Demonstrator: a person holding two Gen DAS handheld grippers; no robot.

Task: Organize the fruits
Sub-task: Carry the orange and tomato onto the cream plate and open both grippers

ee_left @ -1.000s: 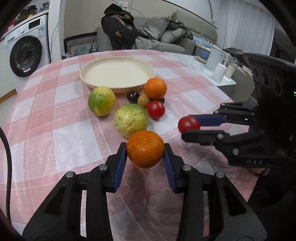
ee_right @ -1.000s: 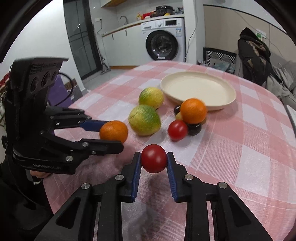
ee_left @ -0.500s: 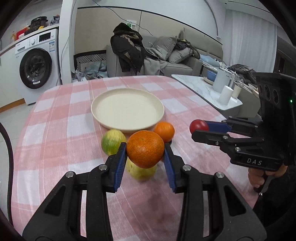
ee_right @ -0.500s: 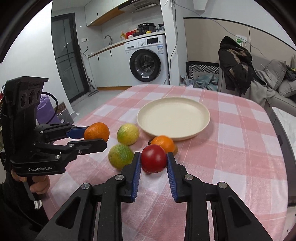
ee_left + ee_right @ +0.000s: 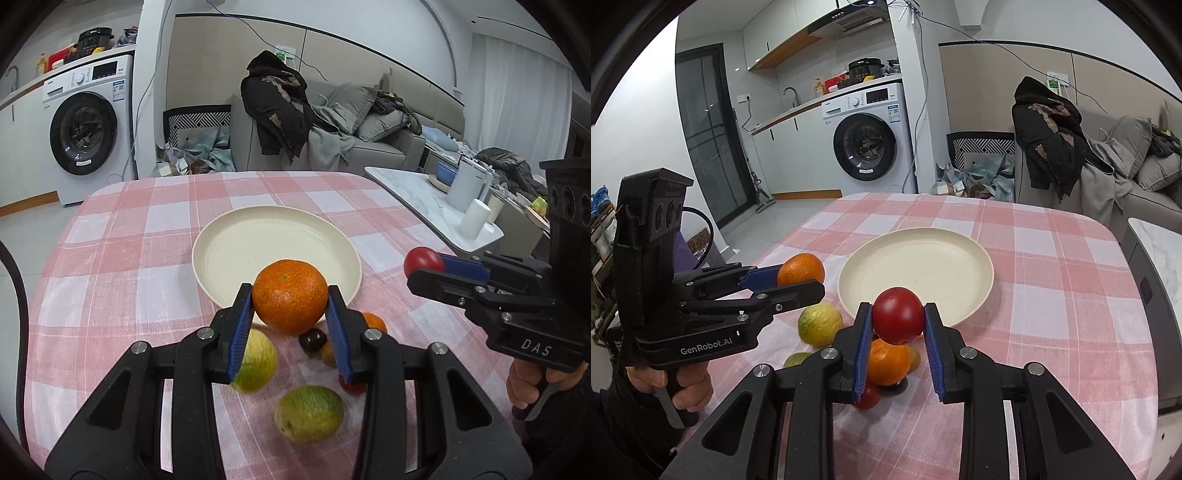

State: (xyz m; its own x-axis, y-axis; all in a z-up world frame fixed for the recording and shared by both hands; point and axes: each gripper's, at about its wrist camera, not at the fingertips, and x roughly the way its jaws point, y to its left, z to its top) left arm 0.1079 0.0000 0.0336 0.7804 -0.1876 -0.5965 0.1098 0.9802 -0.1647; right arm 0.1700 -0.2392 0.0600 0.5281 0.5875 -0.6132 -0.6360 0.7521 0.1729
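My left gripper (image 5: 290, 301) is shut on an orange (image 5: 290, 295) and holds it in the air above the near rim of the cream plate (image 5: 236, 240). My right gripper (image 5: 897, 317) is shut on a red tomato (image 5: 898, 315), also raised near the plate (image 5: 945, 258). On the cloth below lie two yellow-green fruits (image 5: 309, 413) (image 5: 256, 360), a second orange (image 5: 888, 362), a dark plum (image 5: 312, 340) and another small tomato (image 5: 868, 397). The right gripper with its tomato (image 5: 423, 260) shows in the left wrist view; the left gripper with its orange (image 5: 800, 274) shows in the right wrist view.
The round table has a pink checked cloth (image 5: 122, 258). A white side table (image 5: 417, 192) with a kettle and cups stands to the right. A washing machine (image 5: 85, 136) and a sofa with clothes (image 5: 332, 129) lie beyond the table.
Both grippers have lifted their fruit up off the table and moved towards the plate. The remaining fruits now lie below and behind the fingers.
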